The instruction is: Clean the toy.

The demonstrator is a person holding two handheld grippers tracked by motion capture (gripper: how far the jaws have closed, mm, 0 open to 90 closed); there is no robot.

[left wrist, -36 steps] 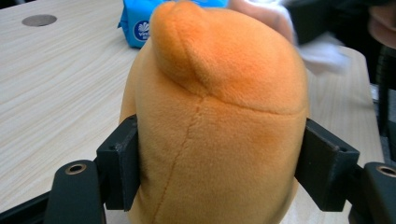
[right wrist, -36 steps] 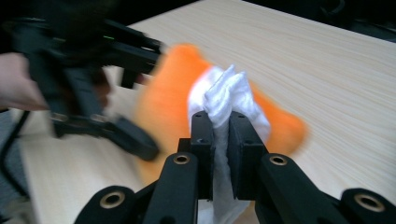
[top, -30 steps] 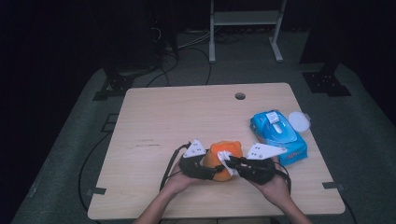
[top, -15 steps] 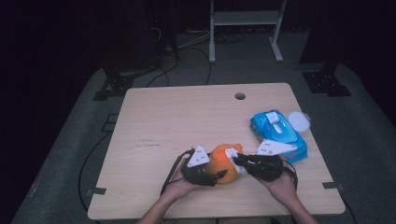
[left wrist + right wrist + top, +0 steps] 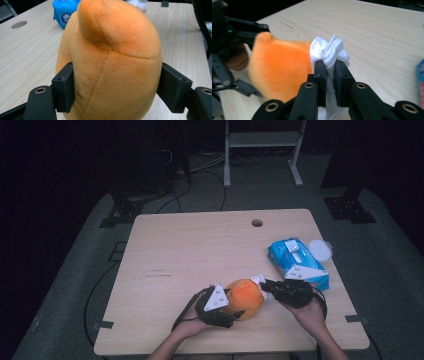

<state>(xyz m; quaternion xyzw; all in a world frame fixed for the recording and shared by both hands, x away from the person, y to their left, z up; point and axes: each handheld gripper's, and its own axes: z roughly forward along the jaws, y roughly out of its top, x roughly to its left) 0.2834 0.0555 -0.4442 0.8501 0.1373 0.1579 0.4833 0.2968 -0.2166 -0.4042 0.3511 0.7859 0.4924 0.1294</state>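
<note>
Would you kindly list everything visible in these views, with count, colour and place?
plush toy: one, orange, near edge of the table, clamped between the left gripper's jaws
wet wipe: one, white, crumpled, pinched in the right gripper's jaws, against the toy's right side
wipes pack: one, blue with a white flap, right part of the table
round lid: one, white, just beyond the pack at the table's right edge
table: one, light wood, with a round hole near its far edge
metal frame: one, pale grey, on the floor behind the table
left gripper: one, black, shut on the toy
right gripper: one, black, shut on the wipe
</note>
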